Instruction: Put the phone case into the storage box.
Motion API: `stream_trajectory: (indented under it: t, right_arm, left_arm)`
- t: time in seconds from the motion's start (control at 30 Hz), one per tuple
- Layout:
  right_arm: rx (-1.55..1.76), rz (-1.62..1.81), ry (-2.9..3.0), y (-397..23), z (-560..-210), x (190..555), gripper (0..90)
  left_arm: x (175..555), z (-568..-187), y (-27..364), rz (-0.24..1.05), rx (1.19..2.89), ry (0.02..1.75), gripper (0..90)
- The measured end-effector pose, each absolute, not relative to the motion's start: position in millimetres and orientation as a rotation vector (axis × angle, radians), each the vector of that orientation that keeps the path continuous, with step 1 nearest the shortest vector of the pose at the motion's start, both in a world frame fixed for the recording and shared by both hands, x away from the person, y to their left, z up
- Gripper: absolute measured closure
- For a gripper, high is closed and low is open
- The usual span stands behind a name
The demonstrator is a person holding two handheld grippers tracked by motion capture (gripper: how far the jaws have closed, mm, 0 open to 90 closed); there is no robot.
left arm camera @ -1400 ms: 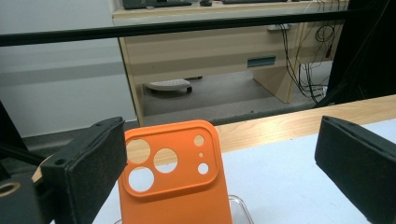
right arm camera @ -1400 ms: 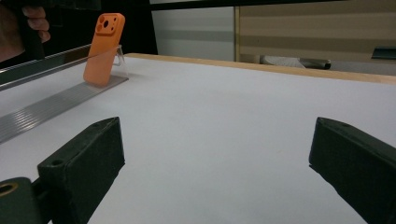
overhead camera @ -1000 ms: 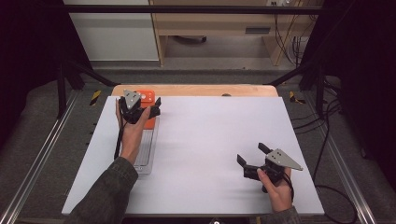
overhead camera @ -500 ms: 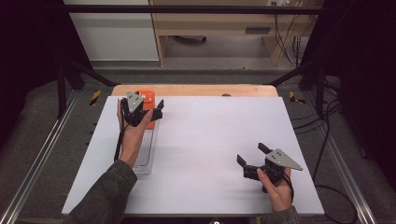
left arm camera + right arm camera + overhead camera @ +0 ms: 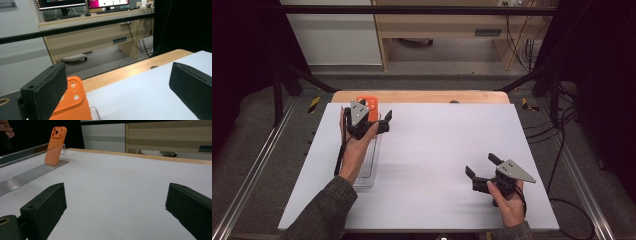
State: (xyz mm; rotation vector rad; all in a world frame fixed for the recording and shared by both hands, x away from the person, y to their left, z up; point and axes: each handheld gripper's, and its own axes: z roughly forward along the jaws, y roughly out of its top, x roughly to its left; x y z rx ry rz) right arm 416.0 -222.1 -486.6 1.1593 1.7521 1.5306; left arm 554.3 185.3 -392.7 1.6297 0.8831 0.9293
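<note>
Since the earlier frame, the left gripper (image 5: 381, 120) had edged slightly nearer, jaws spread and empty, beside the orange phone case (image 5: 368, 104) at the tabletop's (image 5: 437, 150) far left; the right gripper (image 5: 479, 167) stayed near right, jaws apart. From the left gripper view, the case (image 5: 72, 105) sat by the left jaw. From the right gripper view, it (image 5: 55, 145) leaned in a clear rack (image 5: 27, 176), far left.

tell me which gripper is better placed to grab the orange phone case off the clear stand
Left. The left gripper hovers with its jaws open right beside the orange phone case on the clear stand. The right gripper, also open, sits far across the table.
</note>
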Motion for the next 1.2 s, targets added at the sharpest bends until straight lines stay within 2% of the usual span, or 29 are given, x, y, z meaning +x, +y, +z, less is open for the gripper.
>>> stream_trajectory:
  t: [1.2]
  right_arm:
    - [1.171, 1.538, 1.738, -221, -488, 417, 3.4]
  left_arm:
    - [485, -376, 168, 0.842, 1.698, 0.689, 1.6]
